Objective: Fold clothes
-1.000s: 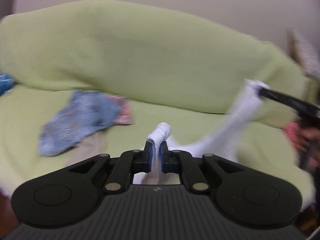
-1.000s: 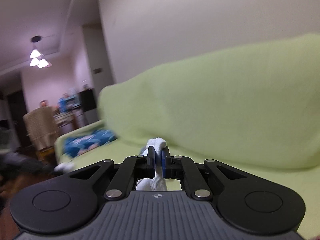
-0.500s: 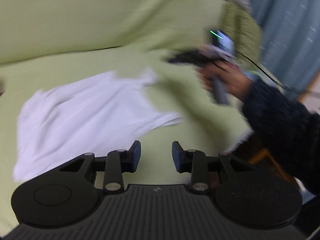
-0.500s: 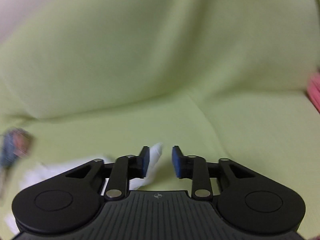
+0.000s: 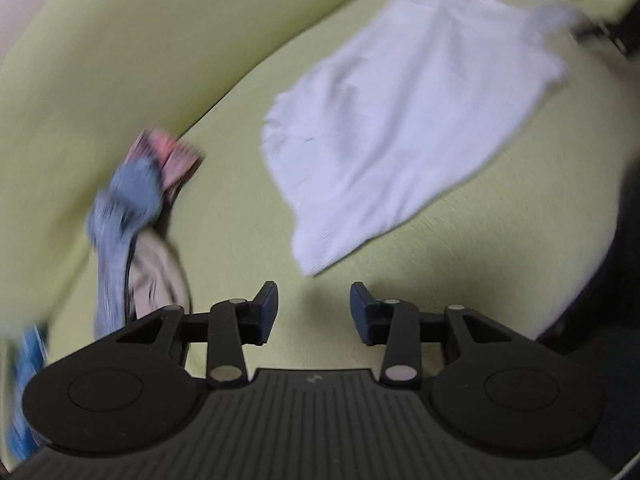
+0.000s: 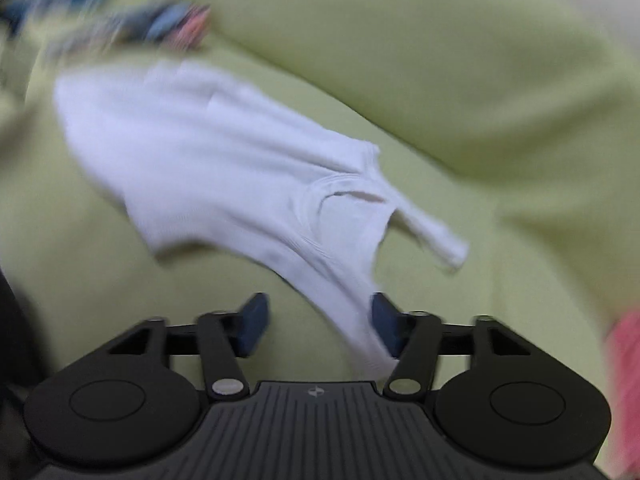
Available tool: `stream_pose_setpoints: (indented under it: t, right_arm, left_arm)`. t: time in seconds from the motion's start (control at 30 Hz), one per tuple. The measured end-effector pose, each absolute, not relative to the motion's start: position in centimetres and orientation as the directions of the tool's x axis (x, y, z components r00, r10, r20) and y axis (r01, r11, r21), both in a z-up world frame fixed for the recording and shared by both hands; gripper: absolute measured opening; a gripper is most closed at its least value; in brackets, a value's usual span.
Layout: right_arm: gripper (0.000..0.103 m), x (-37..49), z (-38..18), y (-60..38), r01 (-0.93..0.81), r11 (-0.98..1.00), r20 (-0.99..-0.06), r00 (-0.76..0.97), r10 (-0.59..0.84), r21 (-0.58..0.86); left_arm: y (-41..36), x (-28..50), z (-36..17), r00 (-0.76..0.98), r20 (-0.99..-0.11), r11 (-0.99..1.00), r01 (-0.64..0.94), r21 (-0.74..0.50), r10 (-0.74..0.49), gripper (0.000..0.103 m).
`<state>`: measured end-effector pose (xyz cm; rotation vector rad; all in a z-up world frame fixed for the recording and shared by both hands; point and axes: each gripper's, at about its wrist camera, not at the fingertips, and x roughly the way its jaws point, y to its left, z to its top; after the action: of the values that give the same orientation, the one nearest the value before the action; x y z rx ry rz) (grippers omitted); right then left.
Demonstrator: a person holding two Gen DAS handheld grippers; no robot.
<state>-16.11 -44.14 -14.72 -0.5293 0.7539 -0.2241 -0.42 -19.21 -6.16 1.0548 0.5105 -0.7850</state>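
A white sleeveless top [image 5: 408,120] lies spread flat on the green-covered sofa seat [image 5: 248,224]. My left gripper [image 5: 314,312] is open and empty, just short of the top's hem corner. In the right wrist view the same top [image 6: 224,160] shows its neckline and straps toward me. My right gripper [image 6: 320,326] is open; one strap of the top runs between its fingers, against the right pad [image 6: 386,324]. Both views are blurred by motion.
A pile of blue, pink and beige clothes [image 5: 136,216] lies on the seat to the left of the top, also in the right wrist view [image 6: 160,24] at the far left. The sofa back [image 6: 440,52] rises behind. Something pink [image 6: 626,392] is at the right edge.
One second ago both grippers were shut on the white top and held it up. They have opened and let it go; it now lies flat on the seat. Both grippers have opened wider and swung.
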Motion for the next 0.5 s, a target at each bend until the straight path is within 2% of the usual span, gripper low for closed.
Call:
stream_pose_setpoints:
  t: [0.1,0.13,0.17,0.27,0.5]
  right_arm:
    - [0.061,-16.3,-17.3,-44.6,-0.1,0.725,-0.544,0.732,-0.411,-0.682]
    - [0.039,-15.7,-17.3,-44.9,-0.123,0.72,-0.561,0.72,-0.409,-0.683]
    - [0.005,-15.1,-17.4,-45.3,-0.147,0.719,-0.583,0.703,-0.407,-0.679]
    - [0.005,-14.4,-17.1,-47.0,-0.193,0.675,-0.578,0.706,-0.409,-0.712]
    - [0.005,-9.7,-14.4,-57.5,-0.078,0.52,-0.43,0.673,-0.602,-0.851]
  left_arm:
    - [-20.3,-0.7,-8.2,0.657,-0.674,0.145,0.744,0.652,-0.337,0.036]
    - [-20.5,-0.8,-8.6,0.66,-0.668,0.119,0.736,0.666,-0.343,0.036]
    - [-20.8,-0.9,-8.7,0.659,-0.665,0.102,0.733,0.672,-0.352,0.037]
    - [-21.0,-1.0,-8.7,0.651,-0.659,0.08,0.732,0.677,-0.378,0.037]
    - [-23.0,-1.3,-7.3,0.577,-0.676,0.053,0.777,0.628,-0.459,0.038]
